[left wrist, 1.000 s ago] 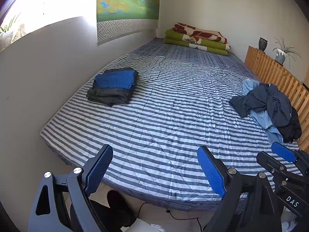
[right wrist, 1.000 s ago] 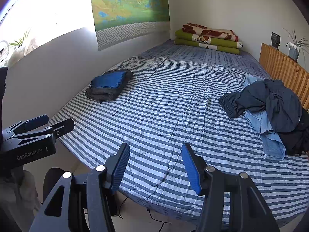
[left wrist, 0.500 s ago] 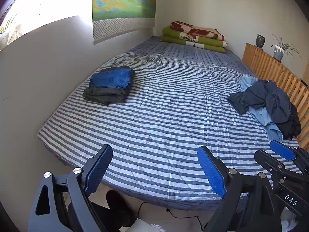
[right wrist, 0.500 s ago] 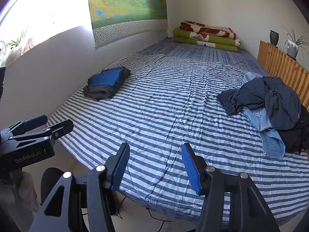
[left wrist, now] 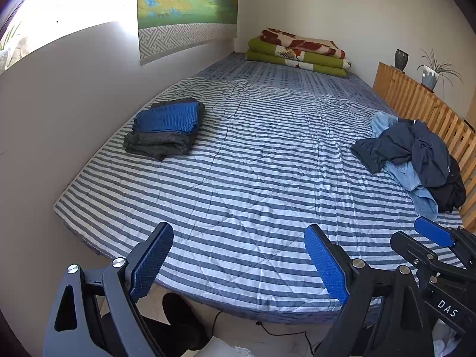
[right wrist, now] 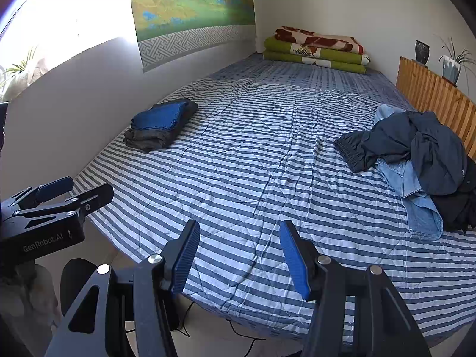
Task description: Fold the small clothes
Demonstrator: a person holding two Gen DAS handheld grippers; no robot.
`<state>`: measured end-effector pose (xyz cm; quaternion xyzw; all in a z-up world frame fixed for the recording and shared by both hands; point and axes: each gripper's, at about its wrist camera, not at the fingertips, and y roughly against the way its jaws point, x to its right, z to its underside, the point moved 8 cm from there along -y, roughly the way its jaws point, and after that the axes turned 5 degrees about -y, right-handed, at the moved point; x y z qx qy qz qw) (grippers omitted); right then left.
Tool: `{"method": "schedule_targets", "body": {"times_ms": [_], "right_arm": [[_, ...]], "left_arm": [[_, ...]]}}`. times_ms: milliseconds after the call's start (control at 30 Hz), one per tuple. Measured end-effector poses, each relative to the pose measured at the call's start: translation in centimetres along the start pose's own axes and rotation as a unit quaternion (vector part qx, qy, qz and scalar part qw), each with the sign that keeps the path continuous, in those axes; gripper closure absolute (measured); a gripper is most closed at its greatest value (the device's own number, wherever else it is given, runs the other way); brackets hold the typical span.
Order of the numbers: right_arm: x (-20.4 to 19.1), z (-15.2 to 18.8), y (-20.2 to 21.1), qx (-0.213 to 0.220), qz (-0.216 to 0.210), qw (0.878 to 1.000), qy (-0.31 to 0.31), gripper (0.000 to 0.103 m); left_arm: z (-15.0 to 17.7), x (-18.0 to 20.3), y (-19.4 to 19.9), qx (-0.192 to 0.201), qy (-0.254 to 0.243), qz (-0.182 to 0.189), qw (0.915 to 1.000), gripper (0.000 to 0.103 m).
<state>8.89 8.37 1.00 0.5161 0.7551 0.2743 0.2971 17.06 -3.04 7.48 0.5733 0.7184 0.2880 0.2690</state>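
Note:
A heap of unfolded clothes (left wrist: 416,160) (right wrist: 416,160), dark navy over light blue denim, lies at the bed's right side by the wooden slats. A folded stack (left wrist: 166,128) (right wrist: 159,125), blue on dark grey, sits at the left near the wall. My left gripper (left wrist: 238,263) hangs open over the bed's near edge with nothing between its blue pads. Beside it my right gripper (right wrist: 239,257) is also open and empty, short of the heap. Each gripper shows in the other's view: the right gripper (left wrist: 431,244) at the lower right, the left gripper (right wrist: 68,193) at the lower left.
The striped bedspread (left wrist: 253,163) covers a wide mattress. Folded green and red blankets (left wrist: 297,52) lie at the far end. A wooden slatted rail (left wrist: 422,104) with a vase (left wrist: 401,59) and potted plant (left wrist: 431,74) runs along the right. A cable (left wrist: 282,331) trails on the floor below.
Both views have drifted slightly back from the bed, so the folded stack and heap sit a little farther away. Neither gripper's jaws have changed.

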Motion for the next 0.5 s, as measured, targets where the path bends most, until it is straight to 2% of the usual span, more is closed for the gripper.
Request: {"method": "schedule_targets", "body": {"times_ms": [300,500], "right_arm": [[0.4,0.2,-1.6,-0.012,0.004,1.0,-0.005,0.051],[1.6,0.2,-3.5,-0.023,0.015,0.999,-0.016,0.051]], "left_arm": [[0.0,0.1,-2.0,-0.011,0.001,0.006,0.9999,0.009],[0.0,1.0,-5.0,-0.026,-0.013,0.017,0.9994,0.008]]}}
